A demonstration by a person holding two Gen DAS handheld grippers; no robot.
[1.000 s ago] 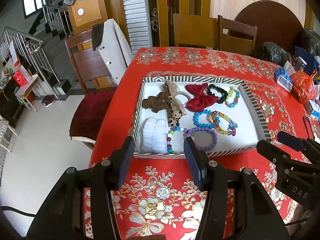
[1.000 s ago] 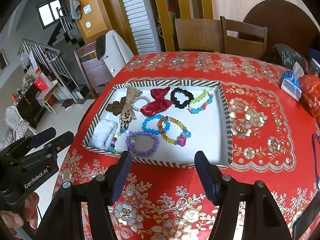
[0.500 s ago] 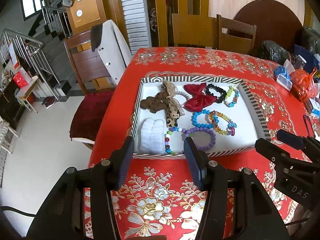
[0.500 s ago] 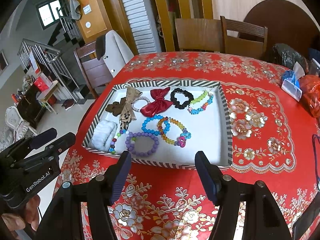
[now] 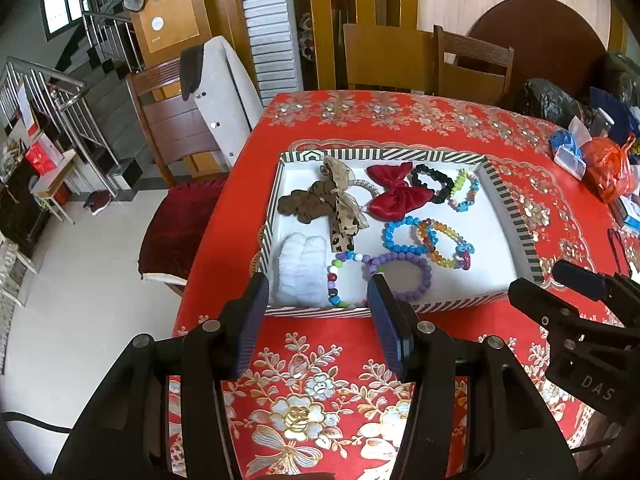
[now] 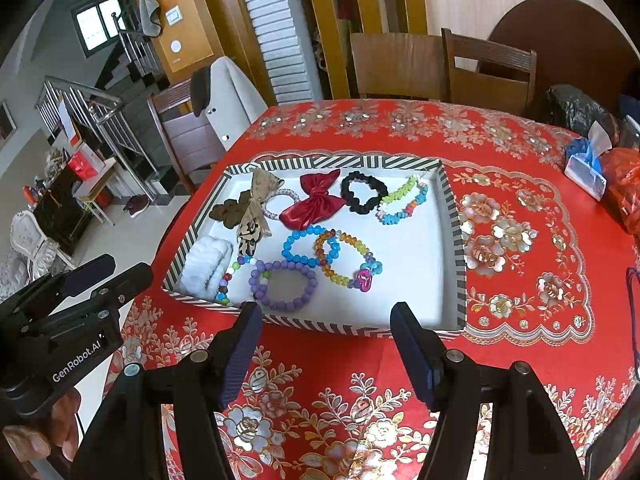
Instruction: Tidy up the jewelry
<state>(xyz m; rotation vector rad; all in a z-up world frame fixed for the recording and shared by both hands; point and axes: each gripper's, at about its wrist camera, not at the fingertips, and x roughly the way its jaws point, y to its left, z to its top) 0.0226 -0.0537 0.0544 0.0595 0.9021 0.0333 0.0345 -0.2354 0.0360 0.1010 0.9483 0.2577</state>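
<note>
The purple bracelet [image 6: 283, 286] (flat in the tray [image 6: 452, 216]) is seen just beyond the empty, parted right gripper [image 6: 326, 342], nearer than the left gripper [image 5: 318, 312], likewise parted.

Wooden chairs [image 5: 472, 64] ring the red-clothed table [image 5: 400, 116]; a railed staircase [image 5: 76, 92] climbs beside a pale tiled floor [image 5: 80, 280].

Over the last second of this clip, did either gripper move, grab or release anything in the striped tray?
No visible change. The left gripper and right gripper hover open and empty over the red tablecloth, short of the striped tray. The purple bead bracelet, red bow and other pieces lie where they were.
</note>
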